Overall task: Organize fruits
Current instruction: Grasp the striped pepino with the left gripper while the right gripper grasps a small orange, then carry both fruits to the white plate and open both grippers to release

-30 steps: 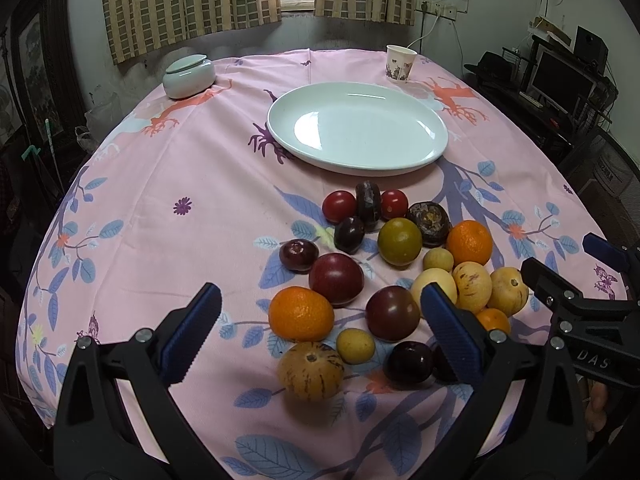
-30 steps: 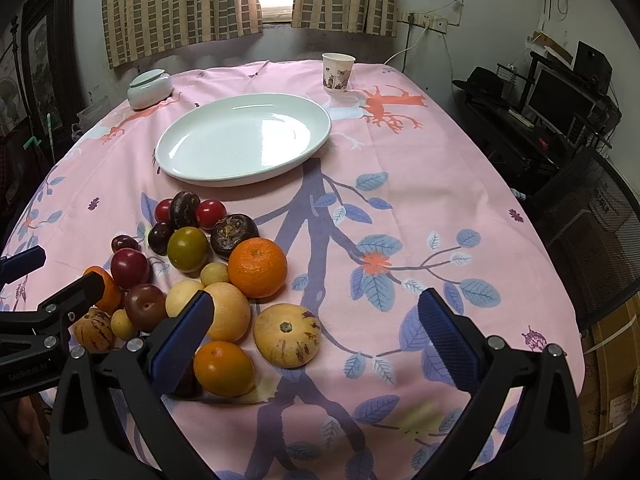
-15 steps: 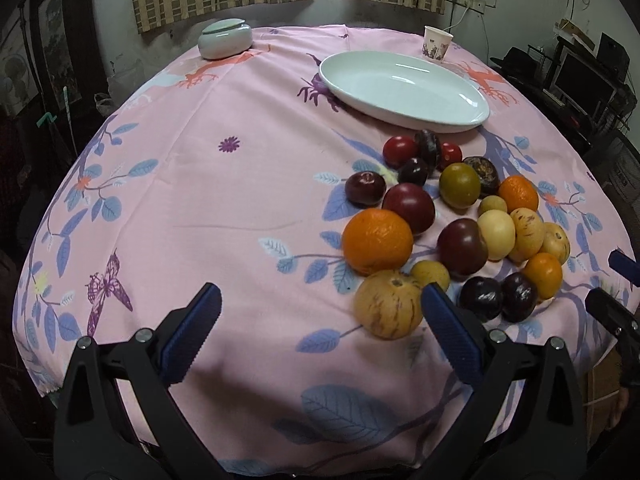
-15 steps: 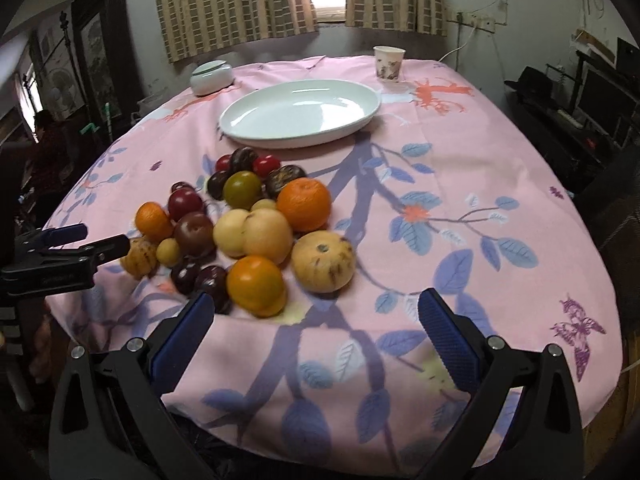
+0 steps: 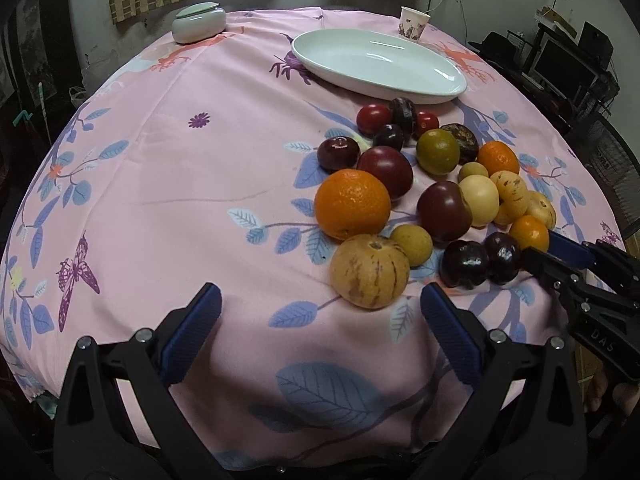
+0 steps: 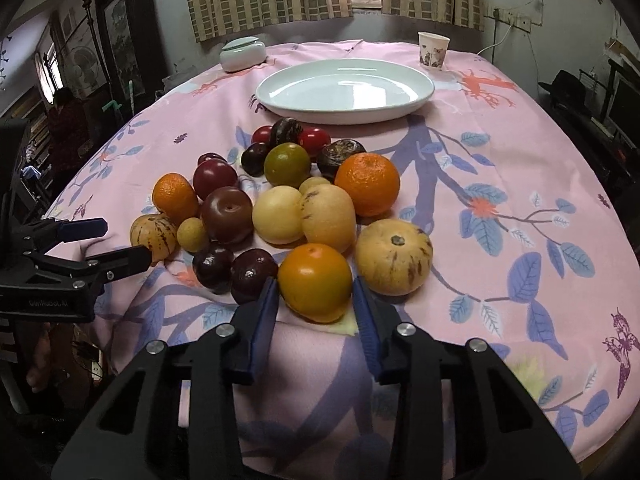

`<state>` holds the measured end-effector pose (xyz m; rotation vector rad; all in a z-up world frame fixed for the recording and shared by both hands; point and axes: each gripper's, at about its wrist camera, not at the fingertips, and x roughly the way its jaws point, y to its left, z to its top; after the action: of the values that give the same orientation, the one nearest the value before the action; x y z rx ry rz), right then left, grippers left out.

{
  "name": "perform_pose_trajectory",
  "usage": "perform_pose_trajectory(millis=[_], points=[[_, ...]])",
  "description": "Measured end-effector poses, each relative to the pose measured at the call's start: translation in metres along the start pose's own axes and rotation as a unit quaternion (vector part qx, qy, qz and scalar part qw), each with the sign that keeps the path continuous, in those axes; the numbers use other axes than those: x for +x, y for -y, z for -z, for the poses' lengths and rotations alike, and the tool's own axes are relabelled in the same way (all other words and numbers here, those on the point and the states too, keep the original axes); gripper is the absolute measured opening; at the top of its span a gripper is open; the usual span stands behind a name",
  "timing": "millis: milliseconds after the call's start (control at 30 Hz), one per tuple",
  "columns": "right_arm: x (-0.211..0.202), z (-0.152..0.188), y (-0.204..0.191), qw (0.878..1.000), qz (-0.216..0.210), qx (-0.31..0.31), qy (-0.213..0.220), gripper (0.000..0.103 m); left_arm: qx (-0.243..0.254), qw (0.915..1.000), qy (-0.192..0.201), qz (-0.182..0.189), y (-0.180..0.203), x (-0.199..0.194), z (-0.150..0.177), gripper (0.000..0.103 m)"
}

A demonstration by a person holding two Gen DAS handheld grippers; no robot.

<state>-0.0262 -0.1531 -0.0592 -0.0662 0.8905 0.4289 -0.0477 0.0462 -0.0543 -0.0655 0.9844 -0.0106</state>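
A heap of fruit lies on the pink flowered tablecloth in front of a white oval plate (image 6: 344,118) (image 5: 440,96). My right gripper (image 6: 314,285) (image 5: 540,248) is at the near edge of the heap. Its jaws are closing, and both blue pads touch the sides of a small orange (image 6: 316,280) (image 5: 529,232). Two dark plums (image 6: 252,274) lie just left of it and a striped yellow melon (image 6: 394,256) just right. My left gripper (image 5: 320,296) (image 6: 120,242) is open and holds nothing. It hangs near the table's front edge, beside another striped melon (image 5: 370,272).
A paper cup (image 6: 433,50) and a white lidded jar (image 6: 243,54) stand at the far side of the table. The cloth drops over the table edge right under both grippers. Desks with monitors (image 5: 560,64) stand to the right. A person (image 6: 66,120) is at the far left.
The right gripper's jaws have gone from wide to narrow around the small orange, and it has sunk toward it. The left gripper drew left and lower at first, then held still.
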Motion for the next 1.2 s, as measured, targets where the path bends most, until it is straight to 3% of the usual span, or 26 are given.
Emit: perform_pose_trajectory(millis=[233,433,600,633,667,900,1200], points=[[0.007,-0.006,-0.004,1.000,0.017,-0.017,-0.003,0.039,-0.010,0.9998,-0.013,0.008,-0.003,0.016,-0.002,0.101],[0.004,0.006,0.012,0.999,-0.005,0.016,-0.031,0.038,-0.003,0.9999,-0.006,0.013,0.000,0.021,-0.006,0.099],[0.020,0.000,0.006,1.000,0.001,0.007,-0.016,0.042,0.024,0.9996,0.004,0.011,0.012,0.023,-0.007,0.072],[0.021,-0.001,0.005,1.000,0.002,0.005,-0.014,0.042,0.022,0.9995,0.006,0.020,0.012,0.021,-0.006,0.063],[0.021,-0.001,0.005,1.000,0.005,0.002,-0.013,0.040,0.016,0.9990,0.009,0.041,0.010,0.018,-0.006,0.042],[0.008,0.004,0.012,0.999,-0.021,0.029,-0.022,0.036,0.015,0.9980,0.021,0.058,0.015,0.009,-0.005,0.041],[-0.016,-0.007,0.006,0.999,-0.039,0.028,0.009,0.036,0.016,0.9970,0.052,0.056,0.012,-0.018,-0.010,0.041]])
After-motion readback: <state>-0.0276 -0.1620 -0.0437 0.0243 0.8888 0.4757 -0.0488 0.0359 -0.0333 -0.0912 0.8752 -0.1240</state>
